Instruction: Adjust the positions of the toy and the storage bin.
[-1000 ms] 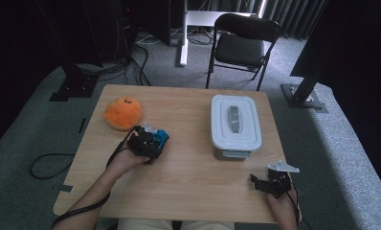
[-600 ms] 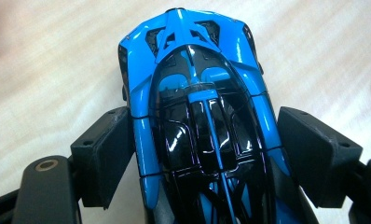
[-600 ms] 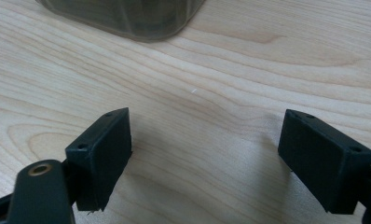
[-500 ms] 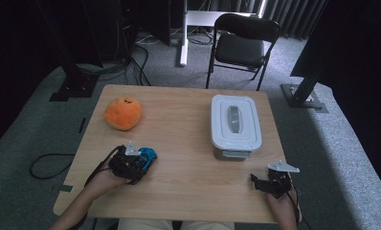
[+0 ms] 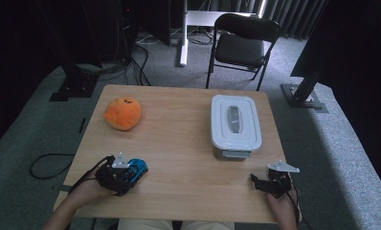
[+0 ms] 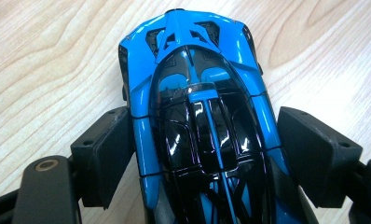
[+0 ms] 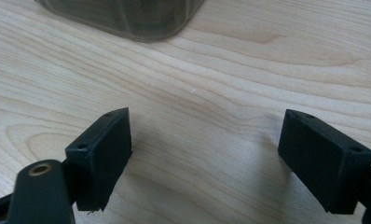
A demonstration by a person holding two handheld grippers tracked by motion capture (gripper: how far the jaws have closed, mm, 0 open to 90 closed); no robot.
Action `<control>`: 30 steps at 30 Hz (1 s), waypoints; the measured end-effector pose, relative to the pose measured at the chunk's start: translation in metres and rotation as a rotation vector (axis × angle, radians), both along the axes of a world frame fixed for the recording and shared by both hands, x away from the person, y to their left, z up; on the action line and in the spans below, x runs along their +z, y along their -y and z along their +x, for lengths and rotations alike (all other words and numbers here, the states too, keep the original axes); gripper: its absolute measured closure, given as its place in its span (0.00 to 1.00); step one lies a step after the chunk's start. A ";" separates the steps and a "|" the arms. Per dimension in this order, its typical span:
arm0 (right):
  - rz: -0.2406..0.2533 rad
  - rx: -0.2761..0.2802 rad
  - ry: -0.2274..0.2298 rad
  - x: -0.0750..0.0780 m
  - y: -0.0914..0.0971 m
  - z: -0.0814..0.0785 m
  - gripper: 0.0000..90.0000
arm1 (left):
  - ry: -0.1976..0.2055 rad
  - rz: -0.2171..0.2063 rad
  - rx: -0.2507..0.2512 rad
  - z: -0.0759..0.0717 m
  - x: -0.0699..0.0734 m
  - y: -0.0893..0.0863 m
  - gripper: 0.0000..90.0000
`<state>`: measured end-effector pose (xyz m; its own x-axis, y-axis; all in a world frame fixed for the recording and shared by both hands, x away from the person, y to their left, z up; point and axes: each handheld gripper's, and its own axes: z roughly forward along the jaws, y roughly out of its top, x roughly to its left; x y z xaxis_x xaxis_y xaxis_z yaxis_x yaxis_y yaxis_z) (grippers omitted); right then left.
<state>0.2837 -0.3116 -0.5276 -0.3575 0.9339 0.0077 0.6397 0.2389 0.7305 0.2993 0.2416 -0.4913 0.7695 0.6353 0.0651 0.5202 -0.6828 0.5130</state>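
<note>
A blue and black toy car (image 5: 138, 167) sits low over the wooden table (image 5: 179, 143) near its front left. My left gripper (image 5: 130, 173) is shut on it. In the left gripper view the car (image 6: 202, 93) lies lengthwise between the two black pads (image 6: 104, 154), which press on its sides, nose pointing away. My right gripper (image 5: 256, 181) rests at the front right of the table, open. In the right gripper view its jaws (image 7: 207, 154) stand wide apart over bare wood with nothing between them.
An orange plush toy (image 5: 123, 113) lies at the back left of the table. A white lidded container (image 5: 235, 125) stands at the right, its corner (image 7: 127, 18) just ahead of my right gripper. A black folding chair (image 5: 241, 43) stands beyond the far edge.
My left gripper has carried the blue car from near the orange plush toward the table's front left edge and slightly down. The right gripper has kept still.
</note>
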 end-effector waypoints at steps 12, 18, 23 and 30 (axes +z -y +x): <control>0.001 -0.001 0.000 0.000 0.000 0.000 0.19 | -0.021 -0.115 -0.004 0.011 -0.013 -0.016 0.23; 0.000 -0.001 0.000 0.000 0.000 0.000 0.19 | -0.056 -0.140 0.034 0.012 -0.014 -0.019 0.19; 0.000 -0.001 0.000 0.000 0.000 0.000 0.19 | -0.036 -0.177 0.053 0.011 -0.001 -0.020 0.13; 0.000 -0.002 0.000 0.000 0.000 0.000 0.19 | 0.003 -0.177 0.108 0.018 0.008 -0.024 0.12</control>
